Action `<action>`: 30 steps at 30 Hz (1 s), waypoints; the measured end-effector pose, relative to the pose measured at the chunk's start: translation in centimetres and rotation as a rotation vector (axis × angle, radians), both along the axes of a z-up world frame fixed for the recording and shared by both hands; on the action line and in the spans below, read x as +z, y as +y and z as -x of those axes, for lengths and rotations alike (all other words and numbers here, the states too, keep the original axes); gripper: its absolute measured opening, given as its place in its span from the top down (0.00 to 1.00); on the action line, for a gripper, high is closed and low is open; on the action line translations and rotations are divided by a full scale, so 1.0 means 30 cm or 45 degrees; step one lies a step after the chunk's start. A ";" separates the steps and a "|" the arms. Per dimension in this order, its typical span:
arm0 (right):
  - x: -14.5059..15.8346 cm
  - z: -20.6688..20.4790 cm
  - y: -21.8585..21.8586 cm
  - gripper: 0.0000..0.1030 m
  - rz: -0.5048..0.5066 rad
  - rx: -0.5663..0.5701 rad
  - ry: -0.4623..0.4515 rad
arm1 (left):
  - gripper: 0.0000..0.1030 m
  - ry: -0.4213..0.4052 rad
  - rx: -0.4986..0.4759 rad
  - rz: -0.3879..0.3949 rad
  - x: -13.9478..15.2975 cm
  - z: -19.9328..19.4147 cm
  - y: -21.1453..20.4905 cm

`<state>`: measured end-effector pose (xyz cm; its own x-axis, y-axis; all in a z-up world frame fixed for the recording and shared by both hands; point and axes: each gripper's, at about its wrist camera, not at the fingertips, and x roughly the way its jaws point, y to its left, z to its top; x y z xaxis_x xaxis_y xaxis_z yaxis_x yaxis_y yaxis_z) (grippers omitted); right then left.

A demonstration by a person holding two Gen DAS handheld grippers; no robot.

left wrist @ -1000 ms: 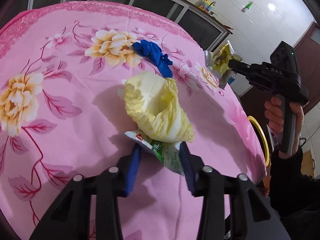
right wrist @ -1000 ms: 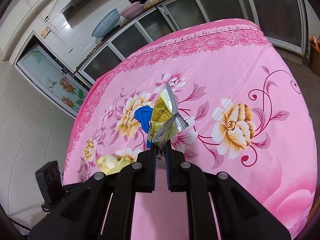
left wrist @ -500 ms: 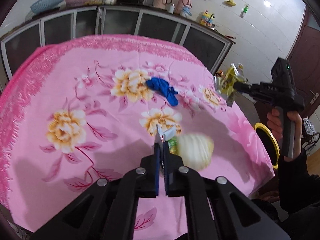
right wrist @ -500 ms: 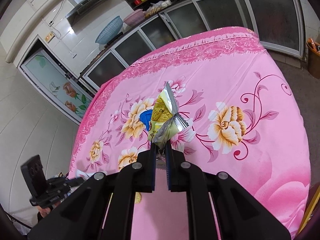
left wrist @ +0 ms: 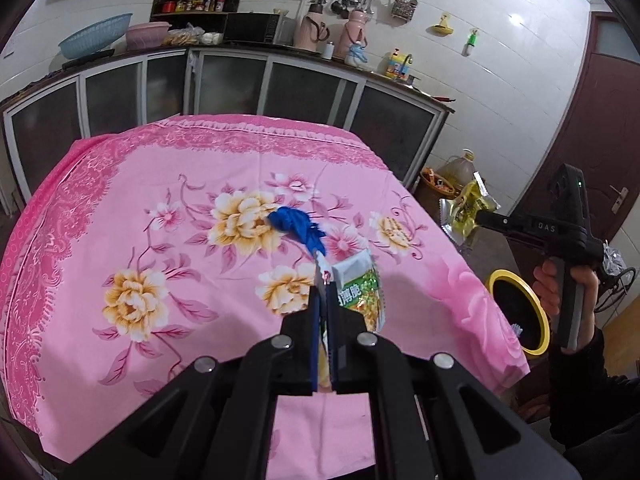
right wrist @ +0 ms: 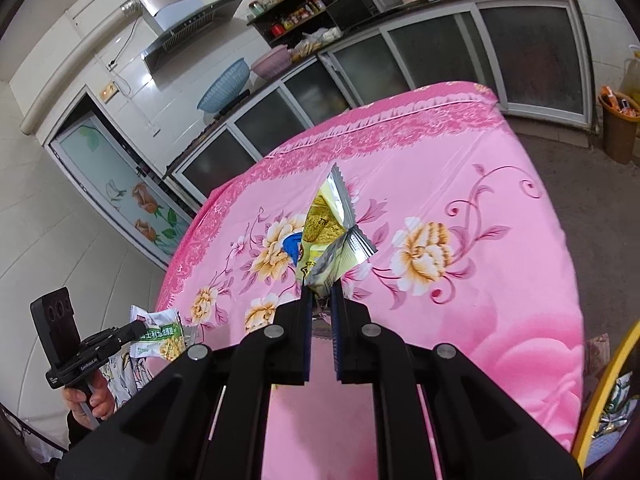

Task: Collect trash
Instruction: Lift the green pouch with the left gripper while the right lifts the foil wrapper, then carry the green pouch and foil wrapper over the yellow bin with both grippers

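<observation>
1. My left gripper [left wrist: 323, 292] is clenched on a green-and-white snack wrapper [left wrist: 358, 288], held clear above the pink floral tablecloth [left wrist: 168, 248].
2. My right gripper [right wrist: 320, 292] pinches a yellow snack packet [right wrist: 324, 232], also lifted off the cloth.
3. A crumpled blue glove [left wrist: 298, 226] lies on the cloth.
4. A yellow-rimmed bin [left wrist: 516, 312] stands just beside the table's right edge.
</observation>
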<state>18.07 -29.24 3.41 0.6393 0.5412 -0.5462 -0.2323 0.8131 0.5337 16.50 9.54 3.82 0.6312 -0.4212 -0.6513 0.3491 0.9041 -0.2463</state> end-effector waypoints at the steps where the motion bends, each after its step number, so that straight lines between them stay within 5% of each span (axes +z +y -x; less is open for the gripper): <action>1: 0.000 0.011 -0.019 0.92 -0.002 -0.010 -0.002 | 0.98 -0.001 -0.014 0.003 0.004 0.001 -0.018; 30: -0.132 0.531 -0.793 0.92 -0.074 -0.644 0.008 | 0.97 -0.015 -0.635 0.051 0.027 -0.024 -0.928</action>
<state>2.13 -53.01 -0.57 0.8260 0.1942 -0.5292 0.1864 0.7918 0.5816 17.22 -18.28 4.62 0.3539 -0.6982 -0.6223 0.7395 0.6163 -0.2710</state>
